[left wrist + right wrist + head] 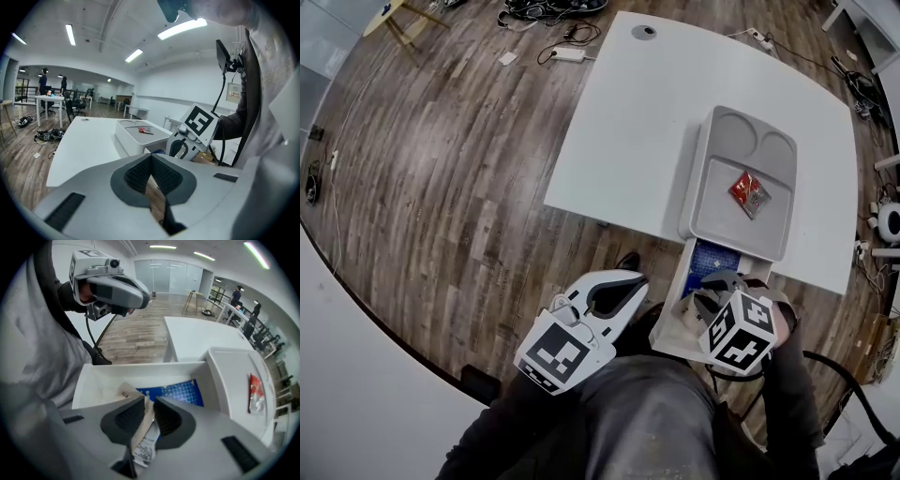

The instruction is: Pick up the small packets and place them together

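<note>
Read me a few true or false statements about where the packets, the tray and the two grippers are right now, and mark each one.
1. A red packet lies in the grey tray. True.
2. The left gripper has a packet between its jaws. False: its jaws are together with nothing between them.
3. A white packet stands between the jaws of the right gripper. True.
4. The grey tray sits on the wooden floor. False: it sits on the white table.
</note>
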`<state>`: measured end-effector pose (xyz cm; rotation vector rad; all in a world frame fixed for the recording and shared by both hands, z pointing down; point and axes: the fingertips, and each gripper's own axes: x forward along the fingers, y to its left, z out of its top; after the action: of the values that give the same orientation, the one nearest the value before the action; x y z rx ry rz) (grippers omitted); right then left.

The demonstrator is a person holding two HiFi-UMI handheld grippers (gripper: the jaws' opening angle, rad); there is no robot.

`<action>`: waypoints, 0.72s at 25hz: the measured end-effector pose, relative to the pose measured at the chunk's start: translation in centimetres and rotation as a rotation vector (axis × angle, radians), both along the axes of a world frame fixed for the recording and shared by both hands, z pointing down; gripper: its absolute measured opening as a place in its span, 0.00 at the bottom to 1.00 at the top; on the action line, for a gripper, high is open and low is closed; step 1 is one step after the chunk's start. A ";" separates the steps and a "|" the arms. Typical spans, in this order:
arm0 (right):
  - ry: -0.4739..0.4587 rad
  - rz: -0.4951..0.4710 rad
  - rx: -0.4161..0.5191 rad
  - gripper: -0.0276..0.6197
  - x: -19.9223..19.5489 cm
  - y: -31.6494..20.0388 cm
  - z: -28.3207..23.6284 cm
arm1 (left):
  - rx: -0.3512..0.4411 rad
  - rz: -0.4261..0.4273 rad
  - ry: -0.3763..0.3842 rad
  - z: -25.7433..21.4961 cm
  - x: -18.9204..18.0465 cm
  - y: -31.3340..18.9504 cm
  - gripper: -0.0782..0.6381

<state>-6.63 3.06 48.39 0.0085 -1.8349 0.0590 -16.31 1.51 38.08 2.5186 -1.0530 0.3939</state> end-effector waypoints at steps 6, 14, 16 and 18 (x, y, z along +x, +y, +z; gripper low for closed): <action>-0.071 0.067 0.052 0.08 0.6 -1.2 -2.1 | 0.006 0.020 -0.010 -0.4 0.8 -0.6 0.09; -0.348 0.246 0.203 0.06 1.0 -3.0 -11.6 | 0.059 0.074 -0.060 -2.8 2.5 -0.1 0.09; -0.433 0.282 0.243 0.06 1.3 -3.4 -14.4 | 0.080 0.084 -0.071 -3.8 3.2 -0.1 0.09; -0.482 0.309 0.291 0.06 2.1 -4.1 -16.1 | 0.108 0.102 -0.082 -4.5 4.0 -0.4 0.09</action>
<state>-4.55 -1.04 32.27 0.5227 -2.2949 0.0099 -12.35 1.13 33.57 2.6806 -1.0032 0.4858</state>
